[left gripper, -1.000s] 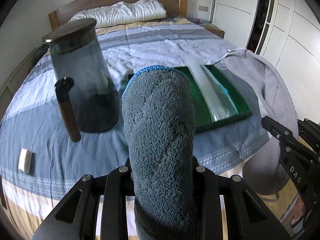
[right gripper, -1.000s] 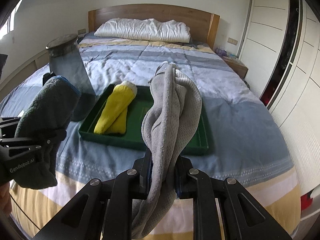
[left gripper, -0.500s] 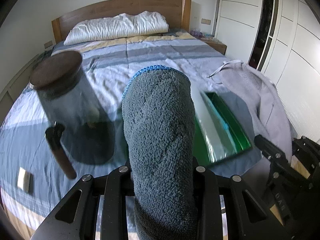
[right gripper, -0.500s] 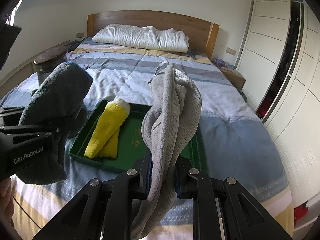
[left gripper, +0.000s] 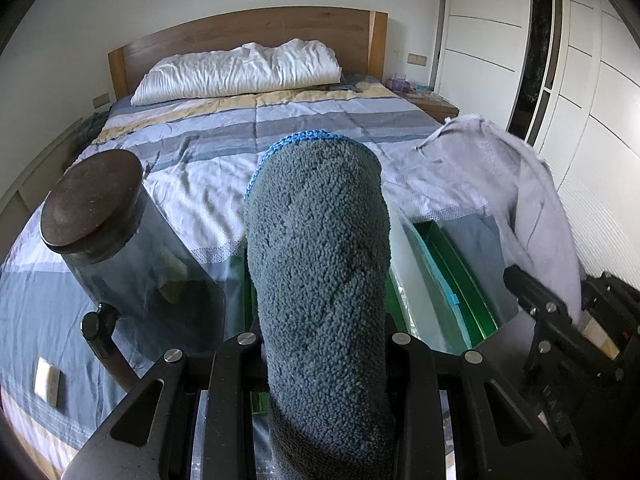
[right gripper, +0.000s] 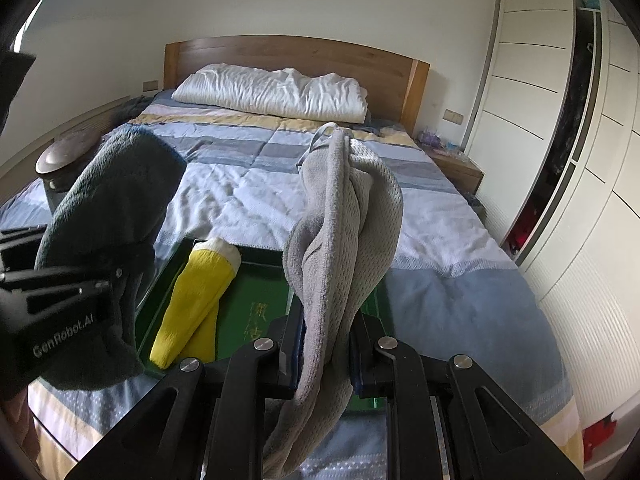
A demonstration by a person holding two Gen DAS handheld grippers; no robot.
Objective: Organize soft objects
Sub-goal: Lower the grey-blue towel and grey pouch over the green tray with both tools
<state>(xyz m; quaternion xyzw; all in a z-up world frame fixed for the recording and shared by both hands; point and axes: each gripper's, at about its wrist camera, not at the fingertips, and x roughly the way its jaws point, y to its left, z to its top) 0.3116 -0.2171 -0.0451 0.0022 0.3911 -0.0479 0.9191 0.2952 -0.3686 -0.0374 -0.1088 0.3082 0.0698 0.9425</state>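
Left wrist view: the left gripper (left gripper: 324, 344) clamps a fuzzy dark-teal cloth (left gripper: 320, 248), blue-edged. The right gripper (right gripper: 326, 344) pinches a bunched grey cloth (right gripper: 344, 232).

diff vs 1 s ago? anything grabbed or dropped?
Both hands moved in over the green tray, which sits nearer and lower in both views. Nothing grabbed or dropped: left gripper still clamps the dark fleece cloth, right gripper the grey towel. Yellow roll unmoved.

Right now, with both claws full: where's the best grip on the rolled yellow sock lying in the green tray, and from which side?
Grip the rolled yellow sock at mid-length, coming down from above, jaws across its narrow width. It lies flat and long in the green tray near the left wall, white cuff at the far end, so a side approach would probably hit the rim.
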